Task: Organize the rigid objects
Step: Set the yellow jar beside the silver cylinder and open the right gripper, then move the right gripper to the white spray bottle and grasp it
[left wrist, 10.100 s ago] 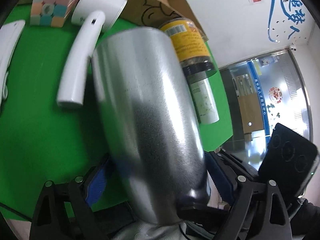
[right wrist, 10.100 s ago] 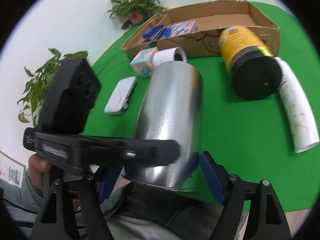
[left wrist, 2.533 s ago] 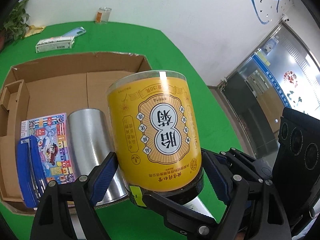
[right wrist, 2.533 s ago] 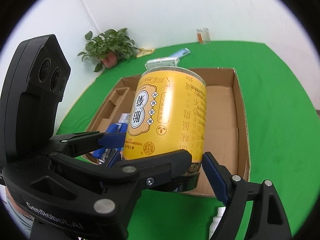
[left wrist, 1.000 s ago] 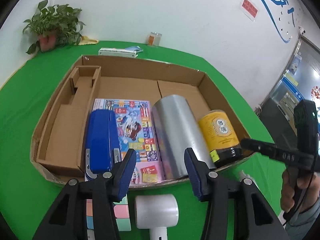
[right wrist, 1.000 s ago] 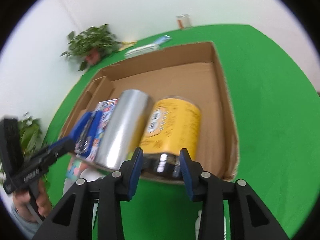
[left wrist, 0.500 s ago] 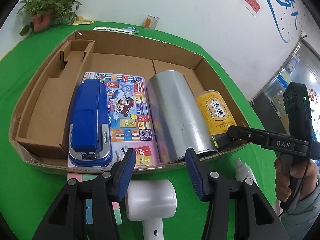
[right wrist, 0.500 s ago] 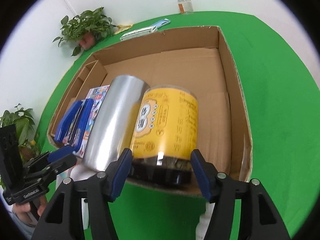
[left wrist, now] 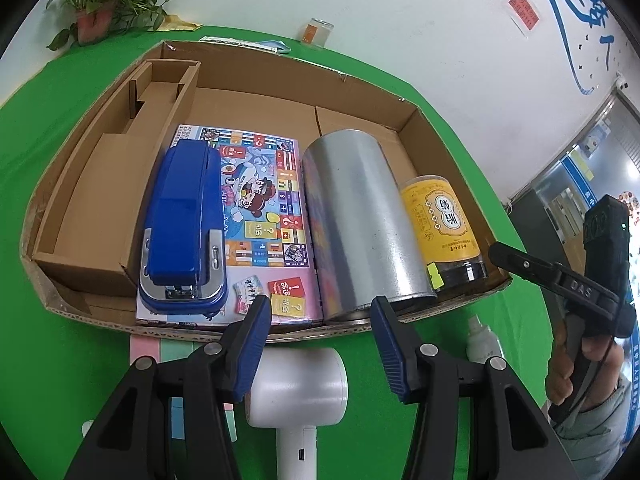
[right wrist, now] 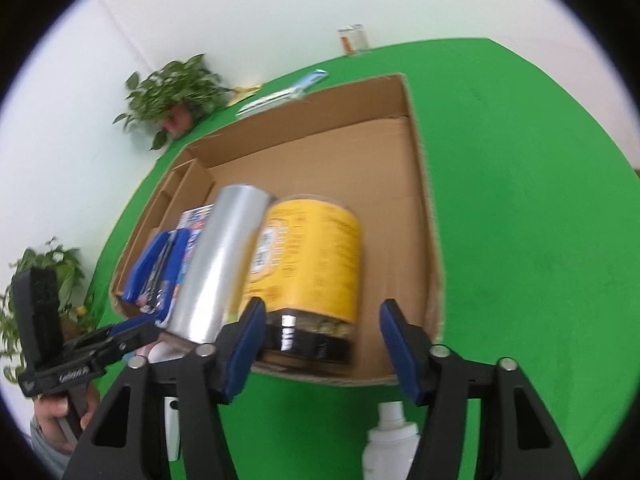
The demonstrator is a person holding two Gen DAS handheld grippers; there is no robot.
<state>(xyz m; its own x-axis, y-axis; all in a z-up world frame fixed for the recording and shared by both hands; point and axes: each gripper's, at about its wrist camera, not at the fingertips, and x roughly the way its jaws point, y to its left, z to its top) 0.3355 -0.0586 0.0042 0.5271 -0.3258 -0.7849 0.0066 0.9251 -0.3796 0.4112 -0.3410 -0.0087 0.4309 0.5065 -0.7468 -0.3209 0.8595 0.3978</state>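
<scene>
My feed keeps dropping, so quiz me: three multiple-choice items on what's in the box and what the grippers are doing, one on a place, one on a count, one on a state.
1. Where does the yellow-labelled jar lie?
A. between stapler and silver can
B. right of the silver can, by the box's right wall
C. on the green table outside the box

2. How many cylindrical containers lie in the cardboard box?
A. one
B. two
C. three

3. What state is the right gripper in?
A. shut on the jar
B. shut on nothing
C. open, holding nothing

Answers:
1 B: it lies beside the silver can, next to the right wall.
2 B: only can and jar.
3 C: its fingers stand apart before the jar.
</scene>
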